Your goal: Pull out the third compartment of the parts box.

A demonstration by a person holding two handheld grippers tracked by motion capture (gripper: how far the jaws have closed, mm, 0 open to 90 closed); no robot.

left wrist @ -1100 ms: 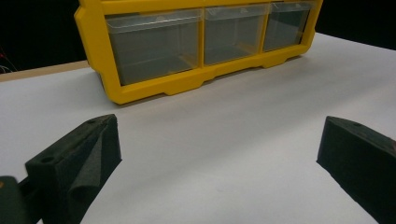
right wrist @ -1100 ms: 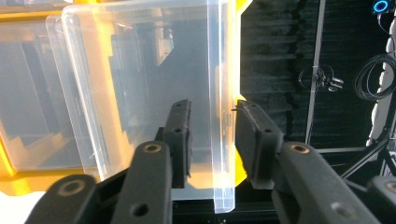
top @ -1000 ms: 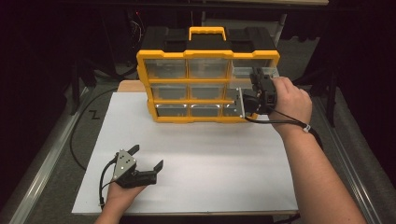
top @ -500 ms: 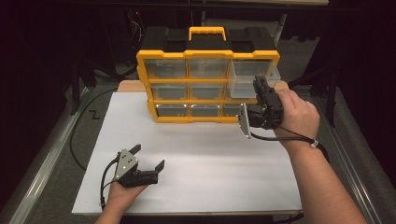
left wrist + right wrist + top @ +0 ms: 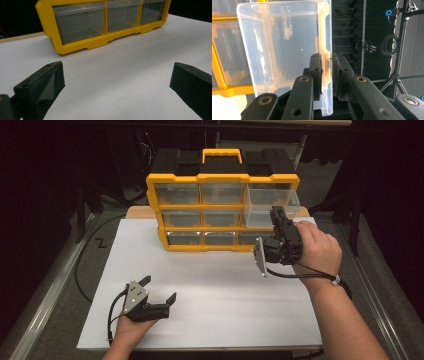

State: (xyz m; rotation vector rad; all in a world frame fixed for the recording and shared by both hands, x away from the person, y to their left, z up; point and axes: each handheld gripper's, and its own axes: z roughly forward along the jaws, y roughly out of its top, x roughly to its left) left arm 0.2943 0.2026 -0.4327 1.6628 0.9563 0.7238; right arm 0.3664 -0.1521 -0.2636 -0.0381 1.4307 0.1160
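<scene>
At the organizer's [image 5: 222, 202] top-right corner, our right gripper [image 5: 327, 66] pinches the clear drawer's [image 5: 287, 42] front wall, which could slip free if we tug crookedly, while the left gripper [image 5: 159, 290] rests wide open and empty.

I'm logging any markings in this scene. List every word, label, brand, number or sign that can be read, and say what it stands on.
None can be read.
The yellow organizer and its clear drawers carry no visible label.
The pulled-out drawer is plain clear plastic.
The white table sheet is blank.
A dark mark on the grey floor resembles a "Z", but it is too blurred to tell.
</scene>
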